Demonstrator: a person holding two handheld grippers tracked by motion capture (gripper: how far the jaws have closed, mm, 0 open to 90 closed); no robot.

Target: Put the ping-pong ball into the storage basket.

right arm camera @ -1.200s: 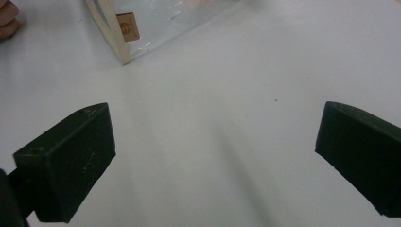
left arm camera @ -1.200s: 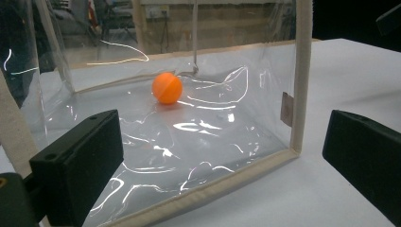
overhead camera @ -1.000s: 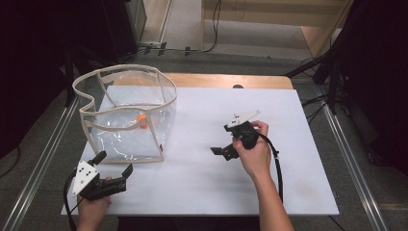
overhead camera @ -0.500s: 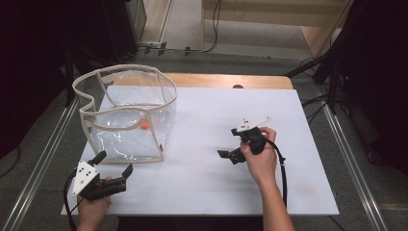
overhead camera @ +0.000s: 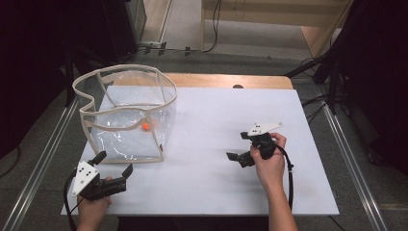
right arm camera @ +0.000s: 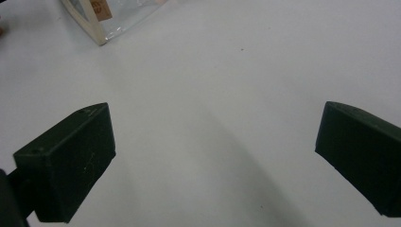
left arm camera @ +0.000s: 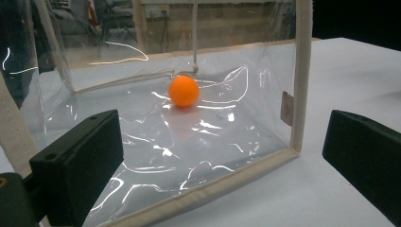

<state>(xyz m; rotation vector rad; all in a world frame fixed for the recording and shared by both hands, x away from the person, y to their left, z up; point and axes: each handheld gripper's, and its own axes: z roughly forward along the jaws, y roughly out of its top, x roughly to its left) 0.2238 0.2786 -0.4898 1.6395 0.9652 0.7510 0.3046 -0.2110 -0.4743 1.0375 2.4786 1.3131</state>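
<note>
A clear plastic bag (overhead camera: 126, 111) with cream trim stands open on the left of the white table (overhead camera: 216, 106). An orange ball (overhead camera: 145, 126) rests on its floor. My left gripper (overhead camera: 114, 163) is open just in front of the bag's near wall, nothing between its jaws. In the left gripper view the ball (left arm camera: 184, 90) shows through the bag's wall (left arm camera: 222, 127), beyond the open left gripper (left arm camera: 220, 163). My right gripper (overhead camera: 237, 146) is open over bare table at right centre, well clear of the bag. The right gripper (right arm camera: 213, 158) holds nothing; the bag's corner (right arm camera: 92, 20) lies far off.
A wooden strip (overhead camera: 216, 81) borders the table's far edge. Metal rails (overhead camera: 346, 159) run along both sides. A small dark spot (overhead camera: 237, 86) sits at the far edge. Bare white surface lies between the two grippers.
The right hand and its gripper have drawn to the right, away from the bag. The ball has rolled slightly toward the bag's near wall. The left gripper has stayed put.
</note>
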